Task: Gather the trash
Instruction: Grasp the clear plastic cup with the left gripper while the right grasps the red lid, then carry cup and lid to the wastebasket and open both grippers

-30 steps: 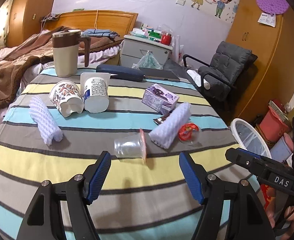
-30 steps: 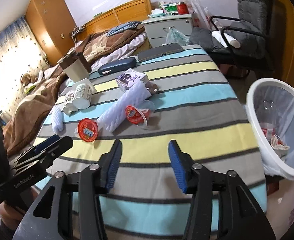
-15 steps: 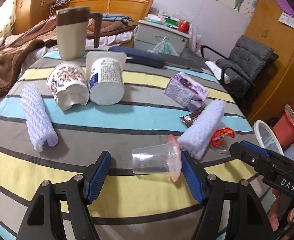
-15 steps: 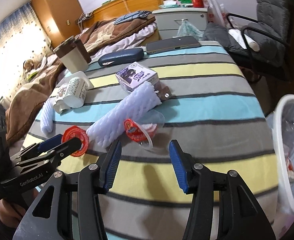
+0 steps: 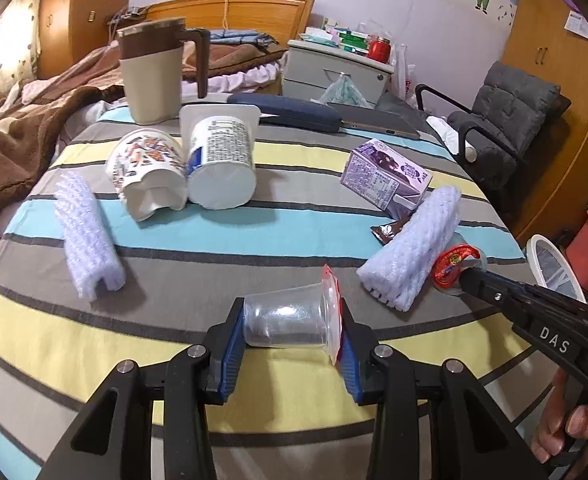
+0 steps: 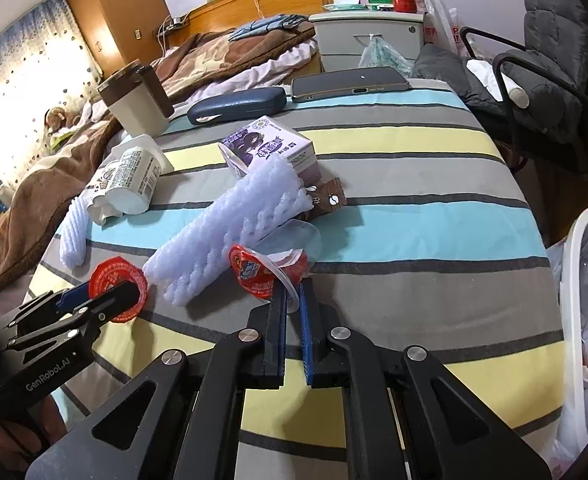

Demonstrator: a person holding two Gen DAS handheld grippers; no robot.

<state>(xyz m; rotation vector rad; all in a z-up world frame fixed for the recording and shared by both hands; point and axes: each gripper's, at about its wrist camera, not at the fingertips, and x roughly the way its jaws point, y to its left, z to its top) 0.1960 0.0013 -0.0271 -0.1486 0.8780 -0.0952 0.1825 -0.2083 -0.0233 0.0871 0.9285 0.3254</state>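
Note:
My left gripper (image 5: 290, 330) is shut on a clear plastic cup (image 5: 286, 322) with a red foil lid, lying on its side on the striped table. It also shows in the right wrist view (image 6: 118, 292). My right gripper (image 6: 292, 304) is shut on the rim of a second clear cup with a red lid (image 6: 270, 268), which also shows in the left wrist view (image 5: 454, 260). A white foam net (image 6: 230, 232) lies beside it. A purple carton (image 5: 386, 178), a brown wrapper (image 6: 328, 200), a patterned paper cup (image 5: 146, 172), a white tub (image 5: 220, 164) and another foam net (image 5: 86, 236) lie farther back.
A white waste bin (image 6: 582, 300) stands off the table's right edge. At the back stand a beige mug (image 5: 152, 76), a dark glasses case (image 5: 286, 110) and a phone (image 6: 350, 82). A bed, nightstand and grey chair (image 6: 550, 60) lie beyond.
Both grippers moved forward and closed. The left one took hold of the clear cup; the right one closed on the rim of the red-lidded cup.

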